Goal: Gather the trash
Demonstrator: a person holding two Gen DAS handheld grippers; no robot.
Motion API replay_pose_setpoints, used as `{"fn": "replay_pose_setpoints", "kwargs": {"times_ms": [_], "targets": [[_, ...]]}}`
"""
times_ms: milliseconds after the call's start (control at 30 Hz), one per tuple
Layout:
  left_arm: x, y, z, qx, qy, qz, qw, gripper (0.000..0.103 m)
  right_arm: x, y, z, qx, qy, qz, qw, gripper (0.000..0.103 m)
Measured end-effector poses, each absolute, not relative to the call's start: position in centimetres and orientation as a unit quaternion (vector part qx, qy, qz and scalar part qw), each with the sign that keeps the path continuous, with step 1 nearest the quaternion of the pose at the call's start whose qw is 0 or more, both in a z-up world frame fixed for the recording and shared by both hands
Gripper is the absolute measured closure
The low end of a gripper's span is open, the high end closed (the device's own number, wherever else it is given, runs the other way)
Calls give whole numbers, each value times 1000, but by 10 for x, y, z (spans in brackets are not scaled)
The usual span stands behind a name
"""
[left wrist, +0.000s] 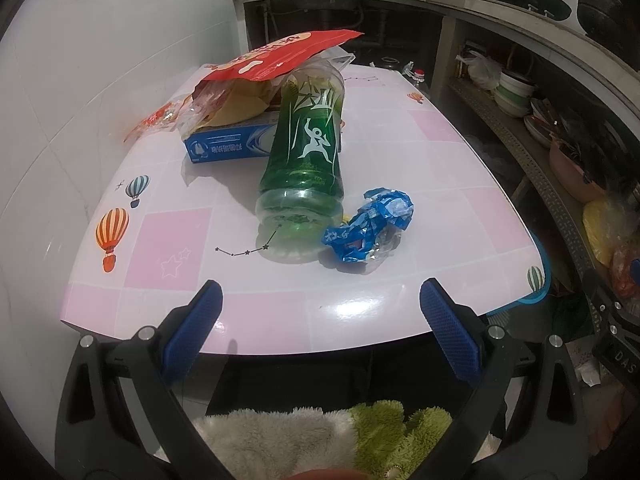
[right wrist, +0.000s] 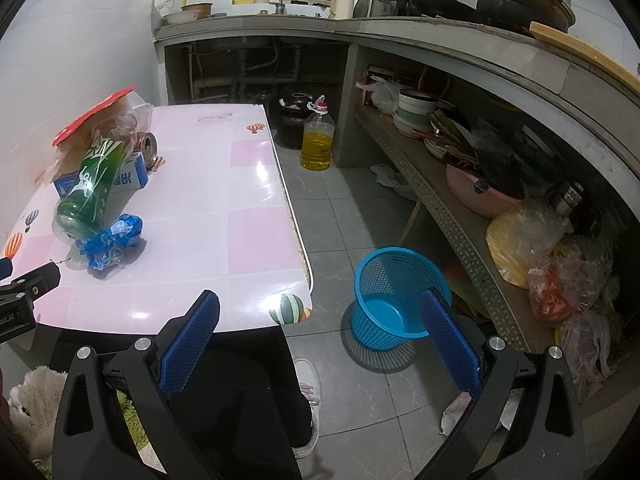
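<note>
A green plastic bottle (left wrist: 306,160) lies on the pink table (left wrist: 420,184), leaning on a blue box (left wrist: 228,142). A crumpled blue wrapper (left wrist: 370,224) lies beside the bottle's base. A red snack bag (left wrist: 272,60) rests over the box. My left gripper (left wrist: 320,308) is open and empty at the table's near edge, short of the bottle. My right gripper (right wrist: 320,316) is open and empty, held off the table's right corner above the floor. A blue mesh waste basket (right wrist: 394,296) stands on the floor to the right. The bottle (right wrist: 94,184) and wrapper (right wrist: 112,240) also show in the right wrist view.
A metal can (right wrist: 149,148) lies behind the box. A bottle of yellow oil (right wrist: 318,138) and a dark jar (right wrist: 294,114) stand on the floor by the counter. Shelves on the right (right wrist: 460,216) hold bowls, pans and bags. My legs and shoe (right wrist: 308,392) are below the right gripper.
</note>
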State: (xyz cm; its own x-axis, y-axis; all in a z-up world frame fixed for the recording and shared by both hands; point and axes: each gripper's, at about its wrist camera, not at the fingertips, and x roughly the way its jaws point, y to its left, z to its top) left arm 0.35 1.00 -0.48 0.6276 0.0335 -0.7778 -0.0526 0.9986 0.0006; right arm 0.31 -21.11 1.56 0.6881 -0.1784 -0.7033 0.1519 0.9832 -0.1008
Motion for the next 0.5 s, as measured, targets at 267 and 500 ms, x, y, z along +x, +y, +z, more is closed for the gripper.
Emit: {"fn": "replay_pose_setpoints", "kwargs": {"times_ms": [267,500], "targets": [[3,13,-6,-11,432,23,902,7,4,-209,15,-19,384,-89,919,6],[0,15,-8,-11,434,24,901,7,3,-209,15,-17,385,-88,919,6]]}}
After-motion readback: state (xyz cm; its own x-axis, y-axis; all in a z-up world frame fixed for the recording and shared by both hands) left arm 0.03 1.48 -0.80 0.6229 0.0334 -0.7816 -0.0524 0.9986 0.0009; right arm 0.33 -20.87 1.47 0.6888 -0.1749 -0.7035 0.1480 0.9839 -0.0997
